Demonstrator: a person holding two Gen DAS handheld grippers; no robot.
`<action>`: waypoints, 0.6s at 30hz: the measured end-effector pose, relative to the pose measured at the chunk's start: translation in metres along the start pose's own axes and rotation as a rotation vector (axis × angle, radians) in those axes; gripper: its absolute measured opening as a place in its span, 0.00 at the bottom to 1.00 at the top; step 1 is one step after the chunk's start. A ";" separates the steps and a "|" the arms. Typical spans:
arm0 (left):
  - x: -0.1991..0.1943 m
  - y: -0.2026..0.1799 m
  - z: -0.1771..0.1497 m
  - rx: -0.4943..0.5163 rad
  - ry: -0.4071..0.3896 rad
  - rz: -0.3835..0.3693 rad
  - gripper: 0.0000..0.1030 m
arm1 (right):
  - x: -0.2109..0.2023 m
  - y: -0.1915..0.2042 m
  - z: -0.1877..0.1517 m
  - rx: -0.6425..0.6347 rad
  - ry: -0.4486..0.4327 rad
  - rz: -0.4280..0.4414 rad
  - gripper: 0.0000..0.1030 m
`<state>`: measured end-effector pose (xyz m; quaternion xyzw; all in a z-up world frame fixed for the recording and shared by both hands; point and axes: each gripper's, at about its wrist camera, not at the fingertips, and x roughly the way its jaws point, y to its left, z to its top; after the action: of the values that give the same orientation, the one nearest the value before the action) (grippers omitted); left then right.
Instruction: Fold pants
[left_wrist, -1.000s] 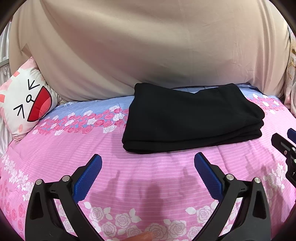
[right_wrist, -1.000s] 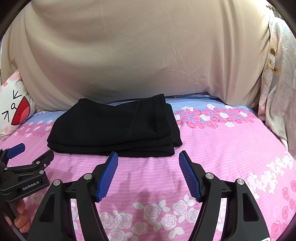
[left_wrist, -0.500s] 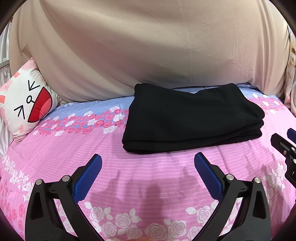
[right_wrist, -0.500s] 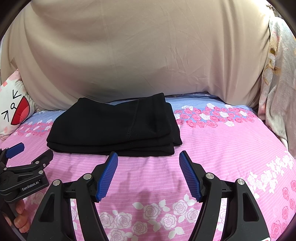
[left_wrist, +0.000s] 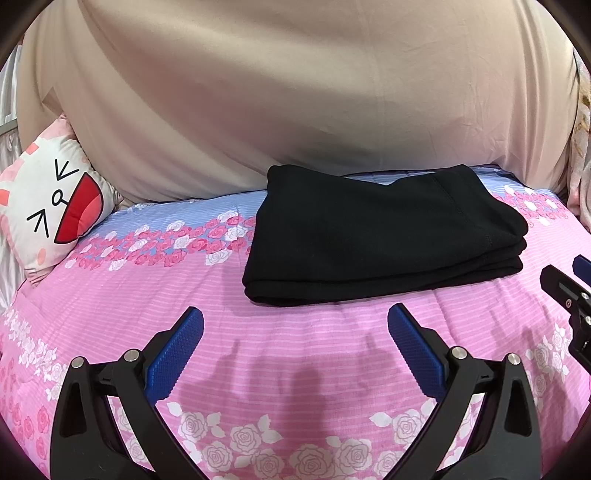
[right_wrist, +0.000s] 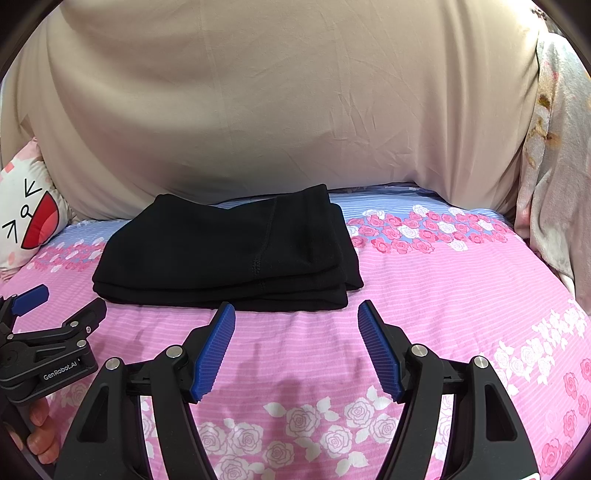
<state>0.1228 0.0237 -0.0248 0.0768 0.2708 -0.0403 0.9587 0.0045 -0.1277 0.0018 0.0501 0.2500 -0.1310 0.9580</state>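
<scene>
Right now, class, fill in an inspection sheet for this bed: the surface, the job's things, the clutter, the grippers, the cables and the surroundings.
Surface: pink bedspread with a rose print and a blue band at the far side, fairly flat.
Job's things: black pants lying folded in a layered stack, beyond both grippers.
Clutter: cartoon-face pillow at the far left edge, apart from the pants.
Grippers: left gripper open, nothing between its pads; right gripper open, nothing between its pads; both short of the pants.
Cables: nothing seen.
Surroundings: beige sheet draped behind the bed; pale flowered cloth hanging at the right.
</scene>
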 end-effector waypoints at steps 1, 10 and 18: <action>0.000 0.001 0.000 0.001 0.001 0.000 0.95 | 0.000 0.000 0.000 0.000 0.000 0.000 0.65; 0.000 0.003 -0.001 -0.009 -0.006 -0.006 0.95 | 0.000 0.000 0.000 0.000 0.001 0.001 0.65; -0.007 -0.006 -0.001 0.039 -0.036 -0.005 0.95 | -0.001 0.000 -0.001 0.000 0.000 -0.001 0.65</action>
<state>0.1158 0.0183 -0.0233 0.0941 0.2530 -0.0495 0.9616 0.0036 -0.1270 0.0013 0.0498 0.2498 -0.1315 0.9580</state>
